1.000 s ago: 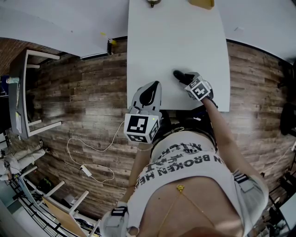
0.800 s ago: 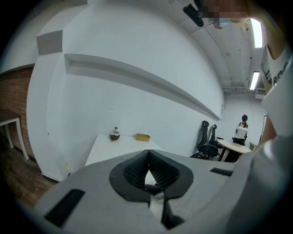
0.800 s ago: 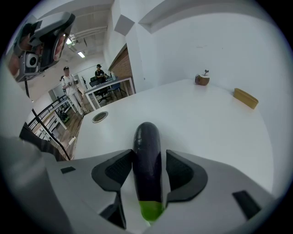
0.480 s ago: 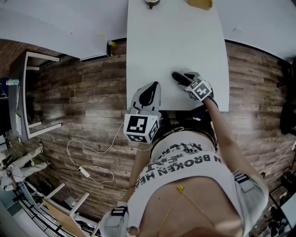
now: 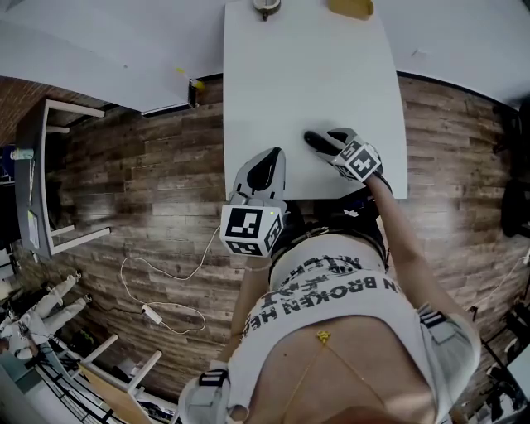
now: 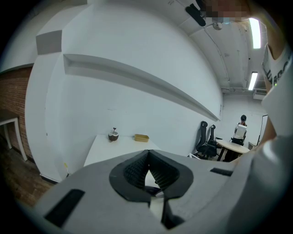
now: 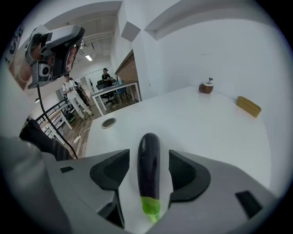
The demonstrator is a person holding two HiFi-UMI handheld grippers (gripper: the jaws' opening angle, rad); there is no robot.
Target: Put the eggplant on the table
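Dark purple with a green stalk end, the eggplant [image 7: 149,146] lay flat on the white surface [image 5: 306,74], toward its 5 o'clock part in the head view. The right tongs [image 7: 149,161] had just been opening and stood spread on either side of the eggplant. A strip of bare surface showed beside it at 3 o'clock. In the right gripper view its stalk end pointed to 6 o'clock and its rounded tip to 12. The left tongs [image 6: 147,160] were closed together at the tips with nothing in them, above the surface's near edge at about 7 o'clock. At the far 12 o'clock end sat a small brown pot [image 5: 266,7] and a yellow tray [image 5: 349,8], well apart from the eggplant.
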